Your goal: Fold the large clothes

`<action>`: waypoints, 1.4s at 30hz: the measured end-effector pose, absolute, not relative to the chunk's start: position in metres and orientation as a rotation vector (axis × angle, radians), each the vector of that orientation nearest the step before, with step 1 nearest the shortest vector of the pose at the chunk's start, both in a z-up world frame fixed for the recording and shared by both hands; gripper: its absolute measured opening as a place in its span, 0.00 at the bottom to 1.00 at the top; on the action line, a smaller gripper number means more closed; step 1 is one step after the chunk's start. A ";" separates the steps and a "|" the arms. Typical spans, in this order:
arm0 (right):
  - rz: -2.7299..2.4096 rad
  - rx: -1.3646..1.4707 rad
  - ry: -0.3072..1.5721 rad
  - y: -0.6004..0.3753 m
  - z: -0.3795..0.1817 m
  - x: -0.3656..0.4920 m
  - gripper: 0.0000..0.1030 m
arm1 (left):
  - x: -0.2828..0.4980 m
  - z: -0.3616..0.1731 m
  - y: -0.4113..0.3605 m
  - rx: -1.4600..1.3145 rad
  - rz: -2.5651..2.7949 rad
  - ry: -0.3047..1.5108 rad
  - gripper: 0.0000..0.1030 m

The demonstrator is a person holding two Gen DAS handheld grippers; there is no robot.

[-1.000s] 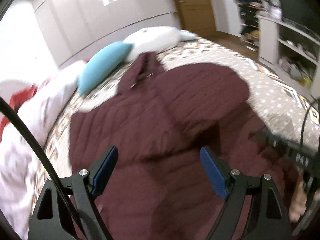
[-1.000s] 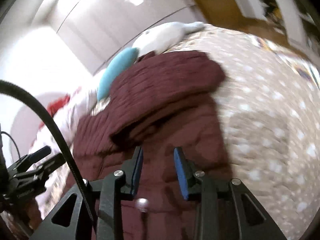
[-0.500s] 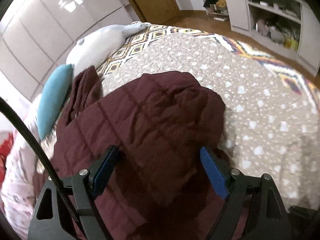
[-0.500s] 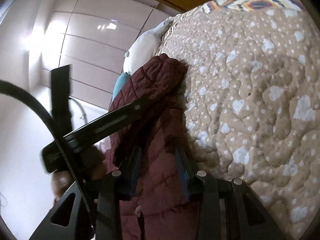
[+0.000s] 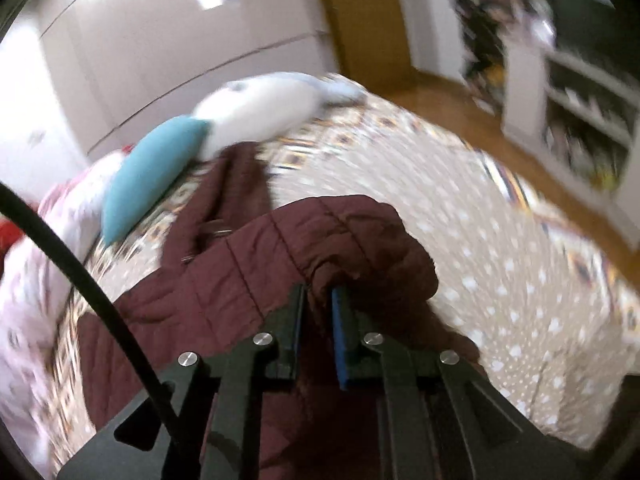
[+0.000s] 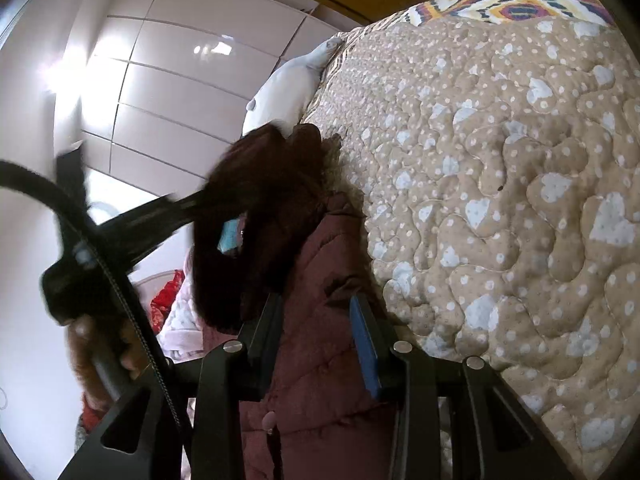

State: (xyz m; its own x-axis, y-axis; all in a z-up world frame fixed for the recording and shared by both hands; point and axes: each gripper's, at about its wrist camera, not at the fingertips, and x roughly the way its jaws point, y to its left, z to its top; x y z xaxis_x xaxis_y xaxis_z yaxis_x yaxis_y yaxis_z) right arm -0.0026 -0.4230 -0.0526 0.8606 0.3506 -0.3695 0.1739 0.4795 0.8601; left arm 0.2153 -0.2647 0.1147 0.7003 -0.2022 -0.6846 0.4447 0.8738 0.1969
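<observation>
Pinching puffy quilted maroon coat (image 5: 256, 276), left gripper (image 5: 318, 300) closed.

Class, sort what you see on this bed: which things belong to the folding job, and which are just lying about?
Part of the job:
maroon quilted coat
left claw, closed on the coat
right claw, closed on the coat

Just lying about:
blue pillow
white plush toy
patterned bedspread
shelving unit

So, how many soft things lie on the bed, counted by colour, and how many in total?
Maroon: 1, the quilted coat
Teal: 1, the pillow
White: 1, the plush toy
Pink-white: 1, the bedding at the left edge
Total: 4
</observation>
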 end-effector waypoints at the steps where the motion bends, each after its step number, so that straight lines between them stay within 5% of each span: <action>1: 0.113 1.077 0.552 -0.423 -0.052 -0.002 0.36 | 0.218 0.123 -0.245 0.320 -0.352 0.707 0.12; 7: 0.097 1.051 0.565 -0.419 -0.050 0.003 0.36 | 0.248 0.131 -0.113 0.176 -0.122 0.719 0.12; 15: 0.083 1.038 0.577 -0.415 -0.049 0.012 0.36 | 0.279 0.045 0.011 0.093 0.060 0.891 0.17; 18: 0.078 1.042 0.582 -0.415 -0.050 0.014 0.36 | 0.271 0.032 0.039 -0.004 0.028 0.923 0.31; 20: 0.076 1.045 0.583 -0.416 -0.051 0.015 0.36 | 0.261 0.030 0.056 -0.074 0.006 0.911 0.49; 35: 0.033 0.998 0.644 -0.414 -0.042 0.021 0.36 | 0.227 0.041 0.128 -0.227 0.062 0.893 0.52; 39: -0.036 0.766 0.693 -0.388 0.002 0.031 0.51 | 0.229 0.053 0.115 -0.159 0.017 0.863 0.63; 42: -0.015 0.630 0.728 -0.366 0.028 0.054 0.51 | 0.244 0.051 0.100 -0.072 0.007 0.883 0.65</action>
